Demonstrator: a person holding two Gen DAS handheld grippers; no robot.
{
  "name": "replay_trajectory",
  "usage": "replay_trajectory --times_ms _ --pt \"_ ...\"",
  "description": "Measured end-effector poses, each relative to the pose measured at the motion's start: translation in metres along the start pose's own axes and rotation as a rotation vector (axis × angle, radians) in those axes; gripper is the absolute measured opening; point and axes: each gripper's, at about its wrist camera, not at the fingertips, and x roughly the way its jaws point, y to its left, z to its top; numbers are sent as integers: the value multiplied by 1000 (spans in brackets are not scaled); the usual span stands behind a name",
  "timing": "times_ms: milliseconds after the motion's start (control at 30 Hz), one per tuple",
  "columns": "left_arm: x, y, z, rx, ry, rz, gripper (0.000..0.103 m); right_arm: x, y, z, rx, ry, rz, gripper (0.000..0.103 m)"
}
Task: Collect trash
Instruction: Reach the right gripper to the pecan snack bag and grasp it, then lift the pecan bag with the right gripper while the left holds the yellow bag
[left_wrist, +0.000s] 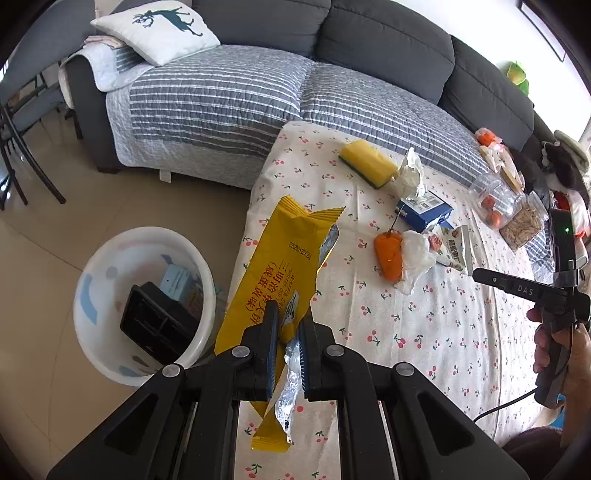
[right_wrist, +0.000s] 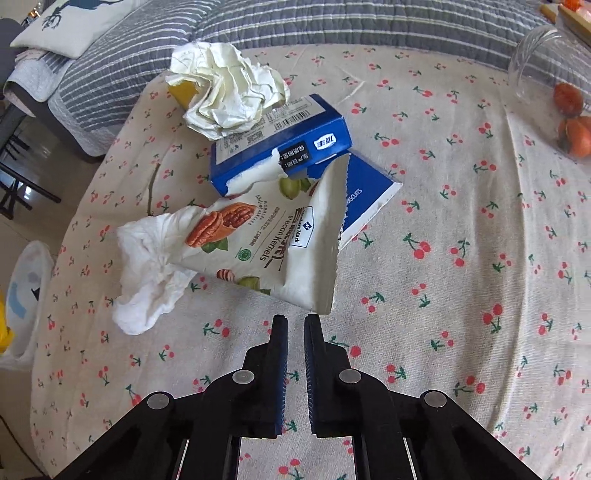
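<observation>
My left gripper (left_wrist: 289, 312) is shut on a yellow snack wrapper (left_wrist: 284, 254) and holds it above the table's left edge, next to a white bin (left_wrist: 99, 280) on the floor. My right gripper (right_wrist: 296, 318) has its jaws a narrow gap apart and holds nothing, its tips just short of the corner of a white pecan kernels packet (right_wrist: 258, 243). A crumpled white tissue (right_wrist: 147, 269) lies left of the packet. A torn blue box (right_wrist: 284, 144) and a ball of crumpled paper (right_wrist: 229, 88) lie behind it. The right gripper also shows in the left wrist view (left_wrist: 480, 275).
The cherry-print tablecloth (right_wrist: 443, 295) covers the table. A yellow sponge (left_wrist: 367, 160), an orange carrot-shaped thing (left_wrist: 388, 254) and a clear jar with orange fruit (right_wrist: 554, 85) lie on it. The bin holds a black tray (left_wrist: 155, 321). A grey sofa (left_wrist: 229, 96) stands behind.
</observation>
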Motion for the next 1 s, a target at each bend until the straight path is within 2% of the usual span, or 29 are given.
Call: replay_trajectory --times_ms 133,200,267,333,567,700,733,767,833,900,1000 --pt "1 0 0 1 4 0 11 -12 1 3 20 -40 28 10" --pt "2 1 0 0 8 1 11 -15 -4 5 49 -50 51 19" --pt "4 1 2 -3 12 0 11 -14 -10 8 83 -52 81 65" --pt "6 -1 3 -5 16 -3 11 -14 -18 11 124 -66 91 71" --pt "11 -14 8 20 17 -23 11 7 -27 23 247 -66 151 71" --pt "16 -20 8 31 30 -33 11 21 -15 26 253 -64 173 70" --pt "17 -22 7 37 33 -34 11 26 -12 26 245 -56 162 66" --pt "17 -23 7 42 34 -35 11 32 -8 25 231 -40 148 51" --pt "18 -25 7 49 36 -37 11 43 -2 22 206 -4 128 29" --pt "19 -27 6 54 36 -34 11 44 0 19 198 4 117 20" --pt "18 -27 4 53 37 -30 11 32 2 17 182 -8 127 16"
